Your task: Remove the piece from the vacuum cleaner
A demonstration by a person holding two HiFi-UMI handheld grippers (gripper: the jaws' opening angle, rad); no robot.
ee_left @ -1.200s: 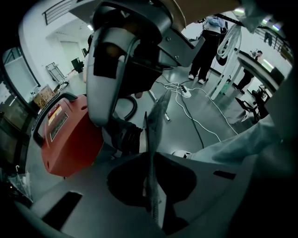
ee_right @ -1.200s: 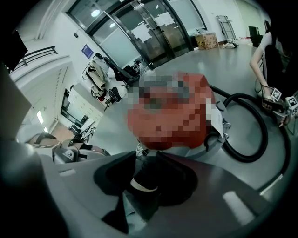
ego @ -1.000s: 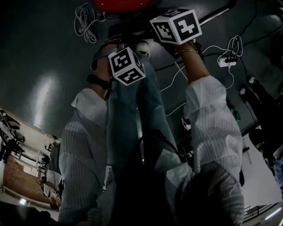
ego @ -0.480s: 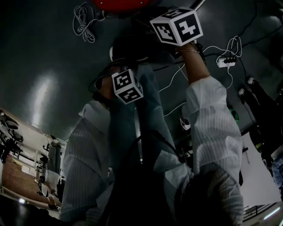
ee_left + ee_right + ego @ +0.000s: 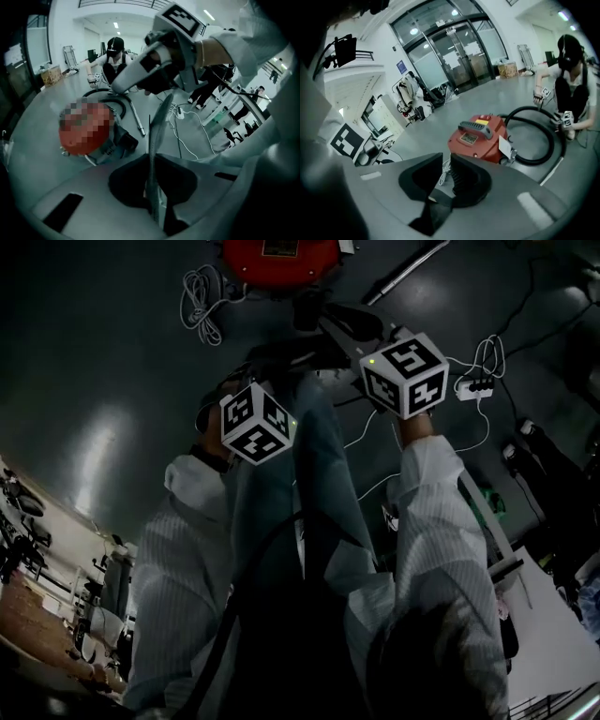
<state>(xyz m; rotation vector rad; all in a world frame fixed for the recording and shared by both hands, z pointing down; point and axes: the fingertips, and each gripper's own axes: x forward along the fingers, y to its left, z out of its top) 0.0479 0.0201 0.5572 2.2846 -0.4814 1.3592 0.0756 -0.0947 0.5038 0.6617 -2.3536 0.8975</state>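
The red vacuum cleaner stands on the dark floor ahead; in the right gripper view it shows a grey handle on top. My left gripper is shut on a thin grey flat piece that stands edge-on up out of the jaws, well back from the cleaner. Its marker cube sits over the person's lap. My right gripper points at the cleaner, its jaws closing with nothing between them. Its cube is to the right of the left one.
A black hose loops to the right of the cleaner. A white coiled cable, a metal tube and a white power strip lie on the floor. Another person crouches beyond the hose.
The right gripper's cube has come down and to the right, away from the vacuum cleaner and toward the person. The left cube dropped back a little earlier and has drifted slightly left.
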